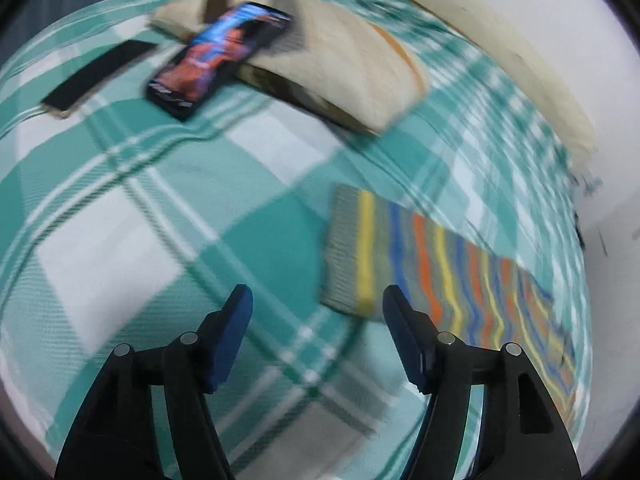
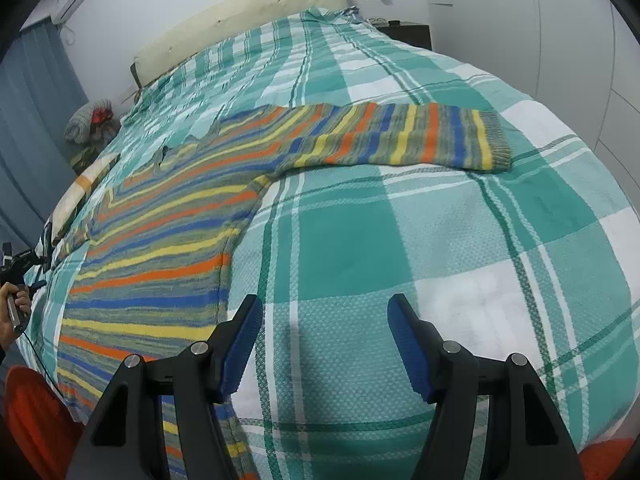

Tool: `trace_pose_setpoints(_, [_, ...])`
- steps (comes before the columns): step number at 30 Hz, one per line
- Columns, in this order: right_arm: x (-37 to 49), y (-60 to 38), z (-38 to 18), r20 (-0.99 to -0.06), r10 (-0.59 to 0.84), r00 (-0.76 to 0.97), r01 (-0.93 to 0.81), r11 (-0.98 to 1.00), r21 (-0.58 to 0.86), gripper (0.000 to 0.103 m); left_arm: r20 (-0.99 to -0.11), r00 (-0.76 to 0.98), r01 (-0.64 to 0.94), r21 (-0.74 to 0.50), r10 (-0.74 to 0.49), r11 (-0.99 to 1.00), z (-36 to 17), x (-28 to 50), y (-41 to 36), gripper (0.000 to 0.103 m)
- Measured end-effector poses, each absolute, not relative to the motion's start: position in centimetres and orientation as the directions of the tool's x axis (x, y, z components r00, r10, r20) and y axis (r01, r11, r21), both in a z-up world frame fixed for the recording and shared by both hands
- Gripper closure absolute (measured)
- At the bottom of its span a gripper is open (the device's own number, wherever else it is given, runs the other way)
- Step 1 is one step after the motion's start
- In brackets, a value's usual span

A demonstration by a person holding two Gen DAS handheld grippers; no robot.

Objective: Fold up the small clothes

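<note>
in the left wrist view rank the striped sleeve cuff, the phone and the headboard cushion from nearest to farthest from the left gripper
1. Striped sleeve cuff, just ahead, right of the left gripper.
2. Phone, farther up, left, propped on a pillow.
3. Headboard cushion, far right edge.

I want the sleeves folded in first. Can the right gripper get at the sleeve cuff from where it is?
Probably yes. The right gripper is open over bare blanket, and the cuff lies flat ahead with nothing between them or on top of it.

Striped sweater (image 2: 160,232) flat on checked bedspread (image 2: 440,240), sleeve outstretched.
</note>
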State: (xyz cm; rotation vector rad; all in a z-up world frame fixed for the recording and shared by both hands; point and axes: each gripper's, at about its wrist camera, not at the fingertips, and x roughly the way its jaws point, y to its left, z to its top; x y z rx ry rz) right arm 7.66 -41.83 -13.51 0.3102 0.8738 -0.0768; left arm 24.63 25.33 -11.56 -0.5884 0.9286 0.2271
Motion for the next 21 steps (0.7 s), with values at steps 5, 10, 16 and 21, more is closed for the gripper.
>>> trace_pose_setpoints(5, [7.9, -40.3, -13.5, -0.77, 0.043, 0.637, 0.152, 0.972, 0.181, 0.038, -0.827, 0.557, -0.401, -0.343, -0.071, 0.849, -12.4, 27.1, 23.0, 0.055])
trace_pose_setpoints(10, [7.9, -40.3, -13.5, -0.775, 0.012, 0.632, 0.166, 0.974, 0.151, 0.038, -0.877, 0.471, -0.424, -0.13, 0.096, 0.896, -12.9, 28.2, 21.0, 0.093])
trace_pose_setpoints(16, [7.9, -42.1, -14.1, -0.8, -0.029, 0.6, 0.24, 0.96, 0.146, 0.038, -0.874, 0.446, -0.449, -0.032, 0.193, 0.893, -13.6, 28.4, 20.4, 0.084])
trace_pose_setpoints(21, [7.4, -43.8, -14.2, -0.813, -0.074, 0.578, 0.325, 0.934, 0.146, 0.033, -0.857, 0.44, -0.449, 0.048, 0.268, 0.892, -11.2, 25.9, 19.9, 0.026])
